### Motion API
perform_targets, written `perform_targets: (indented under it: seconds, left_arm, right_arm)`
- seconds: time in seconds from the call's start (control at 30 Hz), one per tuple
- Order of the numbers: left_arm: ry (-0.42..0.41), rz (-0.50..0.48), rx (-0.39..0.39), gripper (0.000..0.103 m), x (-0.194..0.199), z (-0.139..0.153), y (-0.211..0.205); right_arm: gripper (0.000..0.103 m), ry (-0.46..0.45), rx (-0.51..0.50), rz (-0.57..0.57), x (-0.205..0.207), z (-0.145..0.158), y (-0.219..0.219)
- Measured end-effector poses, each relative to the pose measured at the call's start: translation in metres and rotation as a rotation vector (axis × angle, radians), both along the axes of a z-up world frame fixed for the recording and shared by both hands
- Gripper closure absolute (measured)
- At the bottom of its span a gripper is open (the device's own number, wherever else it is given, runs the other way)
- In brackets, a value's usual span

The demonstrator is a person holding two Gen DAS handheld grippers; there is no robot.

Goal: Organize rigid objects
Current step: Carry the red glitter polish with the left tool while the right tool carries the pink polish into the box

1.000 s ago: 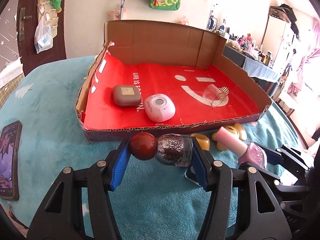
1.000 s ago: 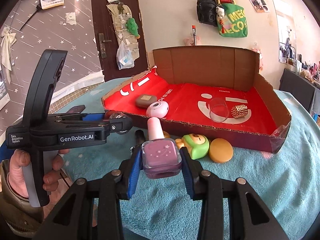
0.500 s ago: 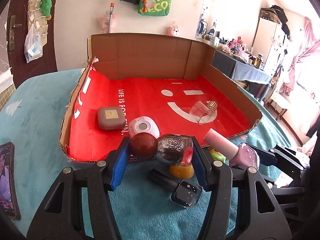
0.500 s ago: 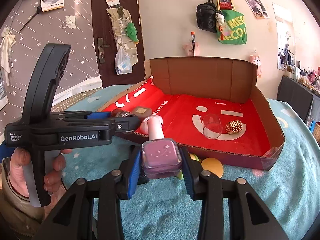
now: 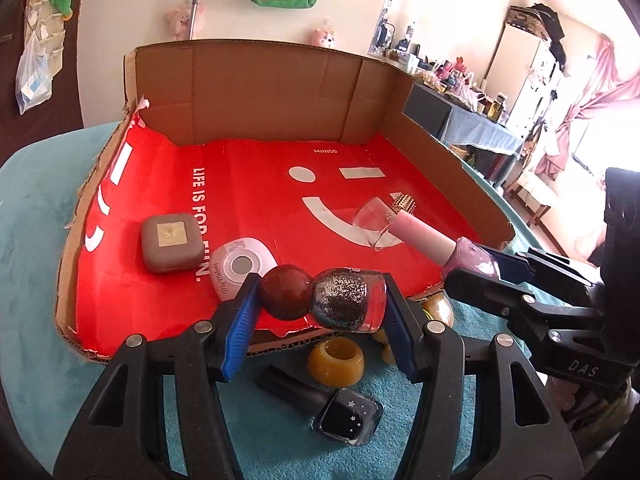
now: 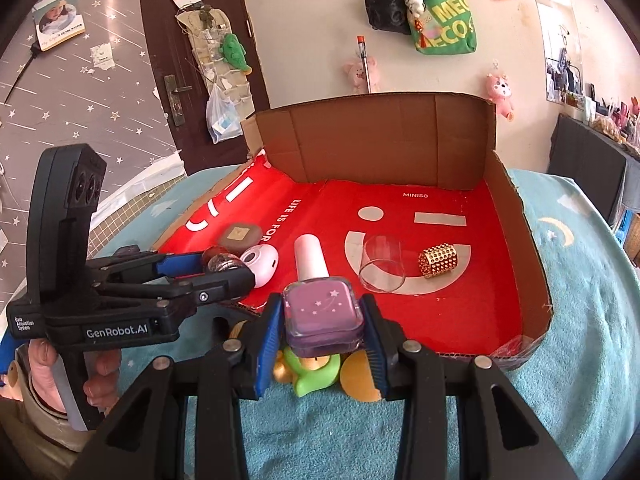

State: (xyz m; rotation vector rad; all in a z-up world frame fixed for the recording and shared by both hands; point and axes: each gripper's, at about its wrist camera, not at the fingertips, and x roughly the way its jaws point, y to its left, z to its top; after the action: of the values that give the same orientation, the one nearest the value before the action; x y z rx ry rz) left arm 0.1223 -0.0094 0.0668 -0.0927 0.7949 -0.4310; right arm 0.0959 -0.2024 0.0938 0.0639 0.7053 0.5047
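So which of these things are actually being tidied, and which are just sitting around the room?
Part of the job: glitter polish bottle in the left gripper; pink polish bottle in the right gripper; cardboard tray.

Just lying about: green bag; plush pig.

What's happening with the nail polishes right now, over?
Left gripper clamps glitter polish. Right gripper clamps pink polish. Both at the box's front edge. Nothing blocking.

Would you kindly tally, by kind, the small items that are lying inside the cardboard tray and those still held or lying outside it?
Nail polish bottles: 3 (glitter bottle, pink bottle, black bottle)
Small cases in the tray: 2 (brown case, pink case)
Clear cap: 1
Gold studded piece: 1
Yellow ring: 1
Green toy: 1
Total: 9
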Motion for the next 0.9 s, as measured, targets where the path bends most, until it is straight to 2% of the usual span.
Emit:
perform_targets:
  seconds: [0.37,0.67,0.8,0.9]
  left_arm:
    - [0.091,-0.025,-0.019,0.047,0.020,-0.014,0.000]
    - [0.093,0.009,-0.012,0.048,0.032,-0.015,0.012]
    - [0.126,-0.047,-0.090,0.048,0.030,-0.013,0.012]
    - [0.119,-0.077,-0.072,0.047,0.028,-0.012,0.002]
  right_arm:
    - [0.062,0.112,-0.001,0.019,0.028,-0.013,0.001]
    - [0.062,0.152,-0.014,0.019,0.040,-0.020,0.004]
    - [0.062,0.166,-0.016,0.018,0.044,-0.022,0.006]
    - [0.062,0.171,-0.020,0.007,0.048,-0.023,0.004]
